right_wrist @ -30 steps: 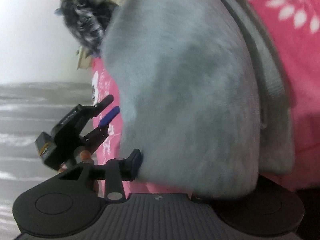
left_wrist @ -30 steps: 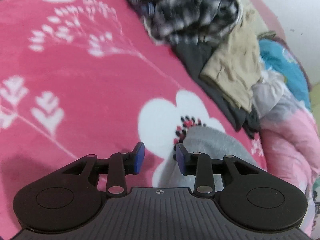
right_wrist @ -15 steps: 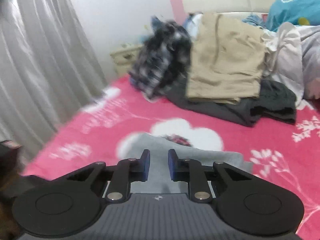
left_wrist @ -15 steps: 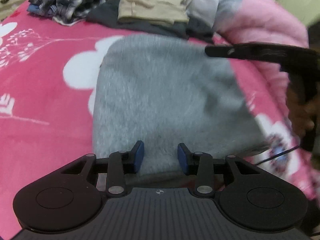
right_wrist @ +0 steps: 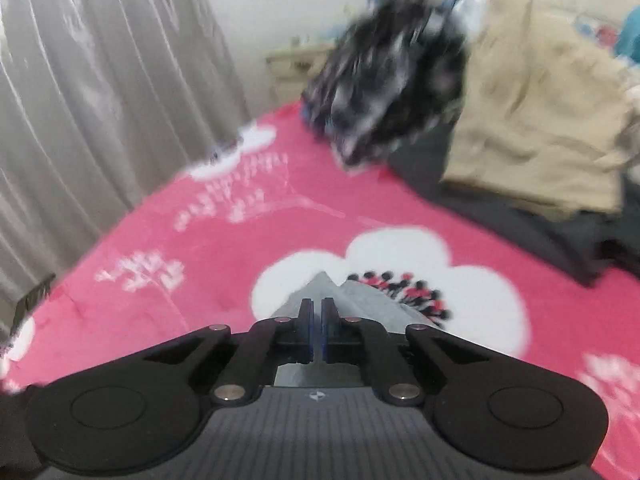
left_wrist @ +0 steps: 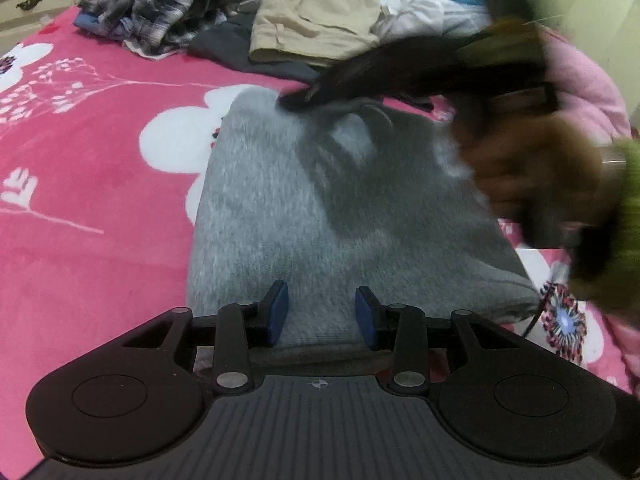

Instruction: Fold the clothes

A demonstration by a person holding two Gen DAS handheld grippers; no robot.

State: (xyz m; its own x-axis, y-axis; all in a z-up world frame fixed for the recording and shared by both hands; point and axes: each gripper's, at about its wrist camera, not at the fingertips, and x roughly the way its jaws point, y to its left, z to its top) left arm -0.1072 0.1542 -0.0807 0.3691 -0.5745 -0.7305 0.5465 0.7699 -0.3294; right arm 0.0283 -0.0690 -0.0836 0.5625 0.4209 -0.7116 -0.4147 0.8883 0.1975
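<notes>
A folded grey fleece garment (left_wrist: pixel 320 200) lies on the pink flowered blanket (left_wrist: pixel 100 128). My left gripper (left_wrist: pixel 321 312) stands open, its blue pads either side of the garment's near edge and gripping nothing. A blurred right gripper (left_wrist: pixel 296 98), held by a hand (left_wrist: pixel 532 168) in a green sleeve, reaches to the garment's far corner. In the right wrist view my right gripper (right_wrist: pixel 318 312) is shut, and a peaked corner of the grey garment (right_wrist: pixel 360 300) sits at its tips.
Unfolded clothes are heaped at the head of the bed: a plaid shirt (left_wrist: pixel 168 4), a beige garment (left_wrist: pixel 312 12) and a dark grey one (left_wrist: pixel 236 48). A pink quilt (left_wrist: pixel 580 80) lies at the right. Grey curtains (right_wrist: pixel 100 80) hang left of the bed.
The right gripper has shut and moved down to the garment's far corner. The hand now reaches across the garment in the left wrist view. The left gripper has stayed open at the near edge.
</notes>
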